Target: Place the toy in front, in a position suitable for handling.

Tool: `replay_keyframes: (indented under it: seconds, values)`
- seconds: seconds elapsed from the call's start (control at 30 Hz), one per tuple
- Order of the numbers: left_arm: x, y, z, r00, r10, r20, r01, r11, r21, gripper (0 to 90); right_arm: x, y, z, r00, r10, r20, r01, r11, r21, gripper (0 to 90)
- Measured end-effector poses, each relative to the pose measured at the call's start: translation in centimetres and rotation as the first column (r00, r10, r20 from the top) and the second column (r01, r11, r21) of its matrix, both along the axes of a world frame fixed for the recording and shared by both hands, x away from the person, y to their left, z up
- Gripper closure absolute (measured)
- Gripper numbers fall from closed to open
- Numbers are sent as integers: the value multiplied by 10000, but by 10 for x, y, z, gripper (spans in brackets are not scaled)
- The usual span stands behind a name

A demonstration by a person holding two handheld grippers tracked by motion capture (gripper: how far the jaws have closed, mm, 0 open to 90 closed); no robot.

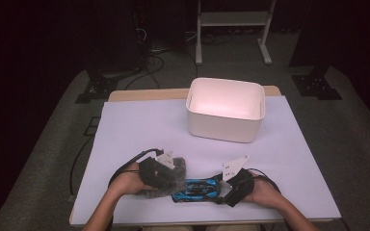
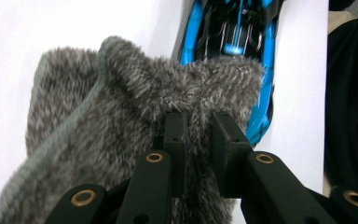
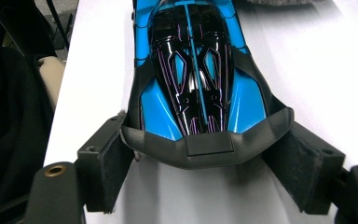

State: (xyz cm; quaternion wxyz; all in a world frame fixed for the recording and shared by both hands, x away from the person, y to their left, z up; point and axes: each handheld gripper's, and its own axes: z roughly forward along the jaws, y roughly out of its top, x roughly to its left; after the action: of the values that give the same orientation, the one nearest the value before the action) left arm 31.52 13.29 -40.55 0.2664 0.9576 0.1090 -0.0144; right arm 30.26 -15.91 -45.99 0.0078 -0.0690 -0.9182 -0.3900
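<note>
A grey furry cloth (image 1: 177,168) lies bunched on the white table, its edge against one end of a blue and black toy car (image 1: 196,188). My left gripper (image 1: 166,174) is shut on a fold of the cloth (image 2: 121,93); in the left gripper view its jaws (image 2: 198,122) pinch the fur with the car (image 2: 261,116) just beyond. My right gripper (image 1: 222,190) holds the car's other end. In the right gripper view both pads (image 3: 109,158) press the sides of the black bumper of the car (image 3: 191,70), which lies flat on the table.
A white plastic bin (image 1: 225,108) stands at the table's far middle. The white table (image 1: 125,130) has free room to the left and right. Its front edge runs close under both hands. Stands and cables sit on the floor beyond.
</note>
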Motion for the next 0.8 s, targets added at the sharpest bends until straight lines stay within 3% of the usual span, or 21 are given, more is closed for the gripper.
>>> replay_keyframes:
  seconds: [0.43,0.8]
  values:
    - [-15,-13,4,9960,-884,-101,884,9961,-19,774,0,0,0,10000,10,55,-10,10000,31,242]
    - [-15,-9,3,9952,-941,-280,944,9955,119,774,-1,0,0,9999,10,106,-10,10000,14,242]
